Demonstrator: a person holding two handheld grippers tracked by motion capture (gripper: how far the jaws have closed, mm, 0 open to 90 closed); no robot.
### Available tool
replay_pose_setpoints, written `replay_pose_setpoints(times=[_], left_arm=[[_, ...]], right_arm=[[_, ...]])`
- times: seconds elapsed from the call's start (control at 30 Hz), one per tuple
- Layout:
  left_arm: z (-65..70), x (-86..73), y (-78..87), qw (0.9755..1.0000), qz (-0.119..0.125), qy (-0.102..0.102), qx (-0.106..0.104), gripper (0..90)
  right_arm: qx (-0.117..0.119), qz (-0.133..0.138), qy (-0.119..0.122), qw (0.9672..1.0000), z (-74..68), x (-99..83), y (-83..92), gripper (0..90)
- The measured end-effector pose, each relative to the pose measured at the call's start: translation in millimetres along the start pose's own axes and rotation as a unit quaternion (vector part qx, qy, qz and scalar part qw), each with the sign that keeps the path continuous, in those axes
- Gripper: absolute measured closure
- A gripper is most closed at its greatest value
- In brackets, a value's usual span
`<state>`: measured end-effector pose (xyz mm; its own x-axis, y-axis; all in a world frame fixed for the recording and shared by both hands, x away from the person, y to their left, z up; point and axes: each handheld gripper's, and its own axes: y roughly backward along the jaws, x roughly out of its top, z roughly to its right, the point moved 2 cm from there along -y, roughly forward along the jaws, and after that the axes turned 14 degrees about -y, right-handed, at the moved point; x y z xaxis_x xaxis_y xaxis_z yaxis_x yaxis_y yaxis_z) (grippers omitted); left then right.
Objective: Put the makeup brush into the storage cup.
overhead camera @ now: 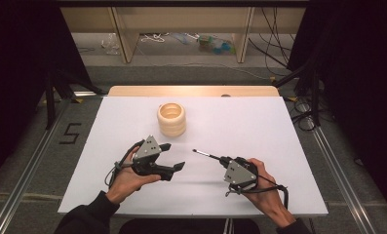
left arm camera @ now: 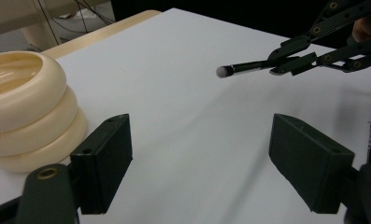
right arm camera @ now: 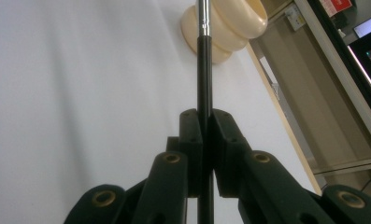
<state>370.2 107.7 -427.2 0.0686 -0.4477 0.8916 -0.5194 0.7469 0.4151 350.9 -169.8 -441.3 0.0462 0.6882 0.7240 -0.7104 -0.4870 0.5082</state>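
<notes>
White counter (overhead camera: 259, 126) under bright light, dark curtains to either side, shelving and loose cables on the floor beyond the far edge. Near the far middle, a cream ribbed holder (overhead camera: 171, 119), upright and open-topped, standing alone. Right claw (overhead camera: 219, 159) clamped on a slim black brush (overhead camera: 205, 155), tip aimed far-left toward the holder but well short of it and held off the surface. Left claw (overhead camera: 170, 157) with jaws wide apart, empty, hovering near the holder's near-left side. Likely step, judged only from the layout: dropping the brush into the holder. Best done by lifting the tip above the rim, tilting the handle nearer upright, centring over the opening, then releasing low; left claw ready to steady the holder against tipping.
</notes>
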Motion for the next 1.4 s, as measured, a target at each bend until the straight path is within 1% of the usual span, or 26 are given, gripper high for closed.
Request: replay_pose_setpoints(times=[0.03,0.1,0.13,0.2,0.23,0.27,0.37,0.47,0.5,0.57,0.6,0.67,0.77,0.8,0.83,0.9,0.93,0.97,1.0,1.03,1.17,1.2,1.23,1.3,1.37,1.4], left_arm=[[1.3,-0.6,0.2,1.0,0.005,0.003,0.0,21.4],[3.1,-1.0,1.0,0.9997,0.022,-0.001,-0.002,21.2],[4.5,-1.5,1.5,0.9997,0.026,0.004,-0.001,21.2],[7.1,-2.5,1.7,0.9995,0.03,0.002,0.0,21.2],[8.6,-3.1,1.6,0.9994,0.034,0.005,-0.003,21.3],[9.7,-3.3,2.2,0.9994,0.035,0.005,0.001,21.3],[12.6,-2.7,1.7,0.9989,0.045,0.01,-0.004,21.6],[15.2,-2.2,0.8,0.9987,0.05,0.014,-0.005,21.3],[16.5,-2.2,0.3,0.9984,0.052,0.023,-0.006,21.0],[17.3,-2.1,-0.7,0.9979,0.057,0.029,-0.008,21.0],[16.7,-2.1,-1.2,0.9978,0.061,0.025,-0.011,20.9],[17.7,-2.3,-1.6,0.9973,0.064,0.035,-0.011,20.8],[17.3,-2.7,-2.0,0.9973,0.064,0.035,-0.01,20.3],[17.9,-3.1,-2.4,0.9969,0.065,0.043,-0.011,20.0],[17.5,-3.4,-2.7,0.9969,0.066,0.041,-0.013,19.8],[18.6,-3.9,-3.8,0.9964,0.067,0.048,-0.018,19.3],[18.2,-4.0,-4.9,0.9963,0.073,0.041,-0.021,19.1],[19.0,-4.0,-4.8,0.9966,0.067,0.044,-0.018,19.1],[19.2,-4.1,-5.1,0.9964,0.068,0.047,-0.019,19.0],[19.4,-4.1,-5.2,0.9963,0.07,0.047,-0.019,18.8],[20.2,-3.8,-5.0,0.9959,0.076,0.046,-0.019,16.7],[20.2,-3.8,-5.0,0.9959,0.076,0.046,-0.019,16.6],[21.3,-3.1,-4.9,0.9949,0.086,0.05,-0.019,16.9],[22.0,-2.2,-4.0,0.9944,0.091,0.051,-0.016,17.7],[21.5,-1.9,-4.0,0.9942,0.095,0.048,-0.019,17.7],[21.5,-1.6,-4.1,0.9932,0.1,0.056,-0.023,17.8]], right_arm=[[0.0,0.004,-0.008,1.0,0.2,0.2,0.2,84.1],[0.002,0.011,-0.017,0.9998,0.3,0.5,0.3,84.1],[0.002,0.014,-0.022,0.9997,0.4,0.6,0.5,84.0],[0.004,0.027,-0.035,0.999,0.6,1.6,1.2,84.1],[0.009,0.032,-0.044,0.9985,0.4,2.1,1.9,84.1],[0.012,0.039,-0.055,0.9976,0.5,2.8,2.4,84.0],[0.013,0.059,-0.08,0.995,0.3,4.3,3.6,84.1],[0.021,0.074,-0.11,0.991,0.0,5.3,3.8,84.1],[0.027,0.078,-0.122,0.9891,-0.8,5.7,3.6,84.0],[0.039,0.088,-0.142,0.9852,-2.7,6.7,2.3,84.0],[0.047,0.091,-0.154,0.9827,-4.7,7.5,1.5,84.0],[0.059,0.094,-0.165,0.98,-8.2,8.6,-0.6,84.0],[0.07,0.099,-0.179,0.9762,-11.8,9.8,-3.3,84.0],[0.073,0.1,-0.181,0.9755,-12.3,10.1,-3.8,84.0],[0.077,0.101,-0.187,0.9741,-13.1,10.3,-4.0,84.1],[0.081,0.106,-0.194,0.9719,-13.5,11.1,-4.4,84.0],[0.082,0.109,-0.198,0.9706,-14.1,11.7,-4.6,84.0],[0.083,0.111,-0.201,0.9698,-14.7,12.3,-4.6,84.0],[0.086,0.11,-0.202,0.9694,-15.5,12.8,-4.0,84.0],[0.088,0.109,-0.198,0.97,-16.1,13.1,-4.0,84.0],[0.093,0.12,-0.209,0.966,-20.2,15.9,-6.1,84.0],[0.093,0.12,-0.209,0.966,-20.2,15.9,-6.1,84.0],[0.097,0.122,-0.21,0.9651,-22.6,17.5,-6.7,84.0],[0.103,0.121,-0.209,0.9649,-25.4,19.0,-6.6,84.0],[0.109,0.124,-0.211,0.9636,-28.4,20.6,-8.0,84.0],[0.106,0.127,-0.212,0.9633,-29.8,21.4,-8.8,84.0]])
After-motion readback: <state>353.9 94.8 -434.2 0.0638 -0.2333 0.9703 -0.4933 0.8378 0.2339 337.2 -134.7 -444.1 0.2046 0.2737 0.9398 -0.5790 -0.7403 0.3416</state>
